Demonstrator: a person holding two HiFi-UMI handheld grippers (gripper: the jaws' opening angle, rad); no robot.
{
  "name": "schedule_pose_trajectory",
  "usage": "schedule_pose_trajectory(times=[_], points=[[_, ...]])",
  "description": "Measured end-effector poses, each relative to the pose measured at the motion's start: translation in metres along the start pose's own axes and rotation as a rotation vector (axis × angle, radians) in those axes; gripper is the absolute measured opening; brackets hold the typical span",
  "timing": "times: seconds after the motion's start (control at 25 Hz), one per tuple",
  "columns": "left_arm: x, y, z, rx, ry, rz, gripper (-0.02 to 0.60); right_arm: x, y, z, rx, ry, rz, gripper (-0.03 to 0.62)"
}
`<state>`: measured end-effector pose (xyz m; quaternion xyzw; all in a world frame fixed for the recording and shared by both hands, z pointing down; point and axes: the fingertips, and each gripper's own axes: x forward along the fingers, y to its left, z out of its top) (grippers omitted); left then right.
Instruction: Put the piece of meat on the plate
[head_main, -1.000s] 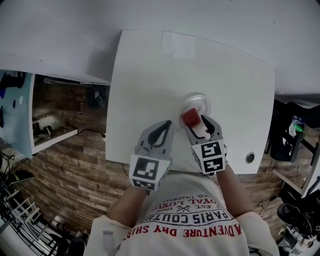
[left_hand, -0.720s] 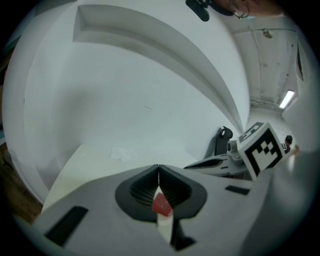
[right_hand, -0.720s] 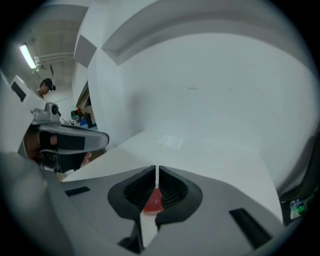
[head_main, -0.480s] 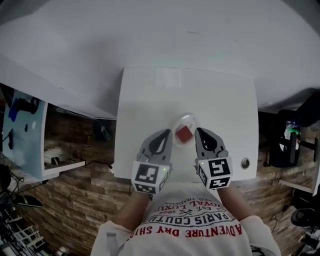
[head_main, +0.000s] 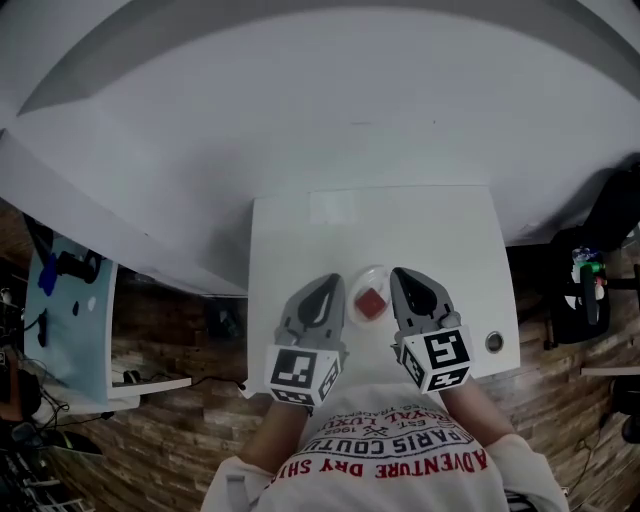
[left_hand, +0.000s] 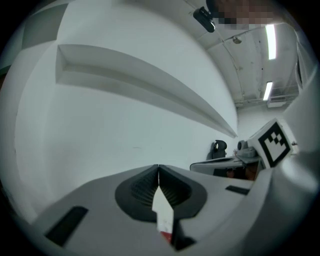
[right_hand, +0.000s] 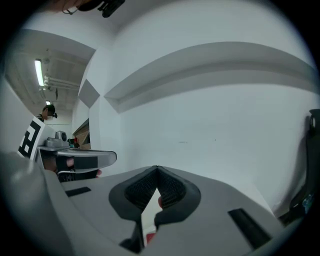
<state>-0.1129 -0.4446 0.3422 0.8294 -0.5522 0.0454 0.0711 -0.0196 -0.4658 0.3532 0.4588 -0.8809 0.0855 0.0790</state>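
The piece of meat (head_main: 371, 303) lies on the plate (head_main: 372, 272), at about the plate's centre, with nothing touching it. From the head view it is seen as a small red block, nearly square from above. No clear long axis can be made out, so no pointing direction can be given; its edges are turned only slightly from the table's edges. It is judged to lie flat on one face, which suits a piece meant to be left where it is.

The plate is a small pale round dish set on the white table (head_main: 300, 240), toward the table's 6 o'clock edge, near the person.

The left gripper (head_main: 329, 284) is held at the meat's 9 o'clock and the right gripper (head_main: 402, 277) at its 3 o'clock. Both are just beside the plate in the picture but apart from it. In each gripper view the ribbed pads are seen pressed together at the tips with nothing clamped between them, and the far wall rather than the table is looked at. The grippers are therefore judged to be held clear because the placing is complete.

A round cable hole (head_main: 494, 342) is seen in the table at the plate's 4 o'clock, well apart.
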Motion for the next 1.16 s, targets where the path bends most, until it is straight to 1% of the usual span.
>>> schedule_pose_trajectory(times=[0.16, 0.28, 0.6, 0.84, 0.96, 1.16], points=[[-0.004, -0.002, 0.014, 0.028, -0.034, -0.004, 0.008, -0.004, 0.001, 0.011, -0.024, -0.054, -0.015, 0.012], [-0.006, -0.002, 0.019, 0.039, -0.043, -0.004, 0.008, -0.007, 0.004, 0.015, -0.035, -0.07, -0.017, 0.012], [-0.013, -0.005, 0.012, 0.031, -0.031, -0.003, 0.008, -0.012, 0.003, 0.008, -0.018, -0.058, -0.038, 0.012], [-0.014, -0.002, 0.009, 0.015, -0.026, 0.011, 0.008, -0.014, 0.004, 0.008, -0.03, -0.063, -0.039, 0.012], [-0.014, -0.001, 0.008, 0.004, -0.027, 0.015, 0.008, -0.014, 0.002, 0.004, -0.037, -0.048, -0.041, 0.012], [-0.012, 0.0, 0.004, 0.006, -0.018, 0.018, 0.008, -0.013, 0.002, -0.002, -0.062, -0.026, -0.04, 0.012]])
